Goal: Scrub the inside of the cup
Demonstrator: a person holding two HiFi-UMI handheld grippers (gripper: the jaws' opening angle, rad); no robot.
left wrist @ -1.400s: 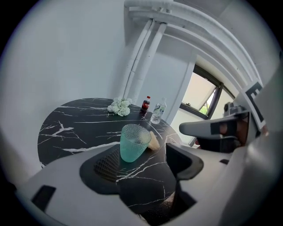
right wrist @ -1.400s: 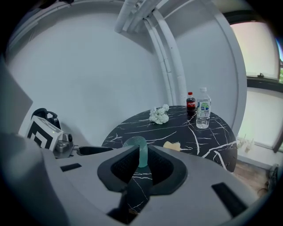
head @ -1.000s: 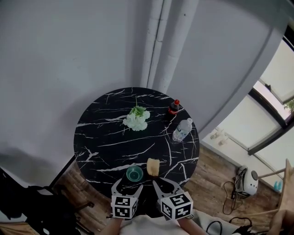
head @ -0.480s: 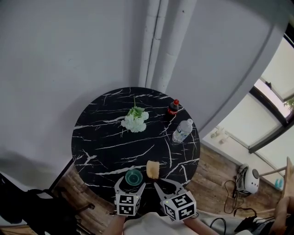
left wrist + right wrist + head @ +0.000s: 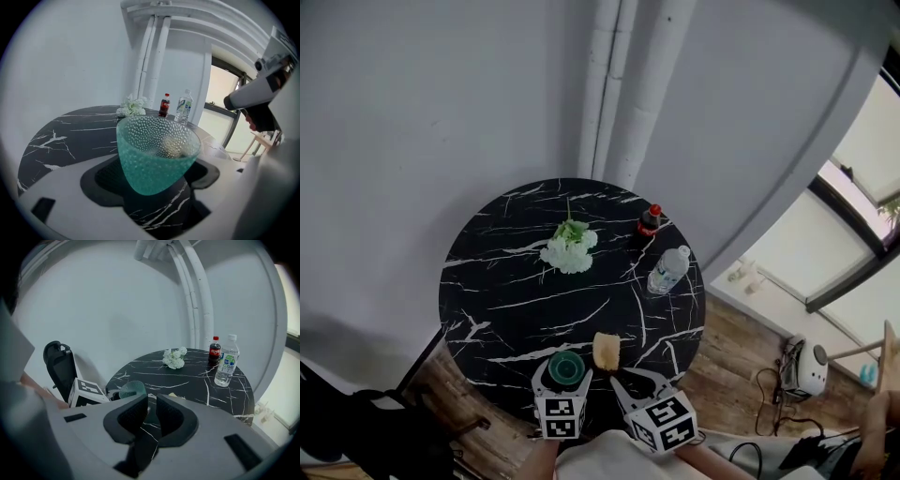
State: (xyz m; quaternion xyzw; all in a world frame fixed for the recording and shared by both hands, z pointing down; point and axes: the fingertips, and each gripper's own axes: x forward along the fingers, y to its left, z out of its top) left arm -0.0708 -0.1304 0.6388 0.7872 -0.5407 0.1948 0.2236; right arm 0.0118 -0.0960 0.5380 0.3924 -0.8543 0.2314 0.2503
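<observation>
Left gripper view first: teal dimpled cup [image 5: 157,152] upright on the black marble table [image 5: 51,140], standing between the jaws of the left gripper [image 5: 563,377]; jaws just been opening, now spread about as wide as seems possible, pads flanking the lower wall without visibly pressing; nothing gripped yet. Right gripper [image 5: 150,414] closed down to a sliver and empty, hovering over the table's near edge just beside the left one; tan sponge-like block [image 5: 606,351] lying just beside the cup, untouched. Looks like glass or hard plastic: stiff, probably light, likely to break if knocked over; narrow foot and flaring mouth suggest easy tipping under a sideways scrub. Bumpy skin should help against slipping, though possibly slick once wet. Best taken across the wall at mid-height, below the rim, squarely on opposite sides; firm enough to hold against scrubbing, gentle enough not to crack it; mouth left free for the sponge.
</observation>
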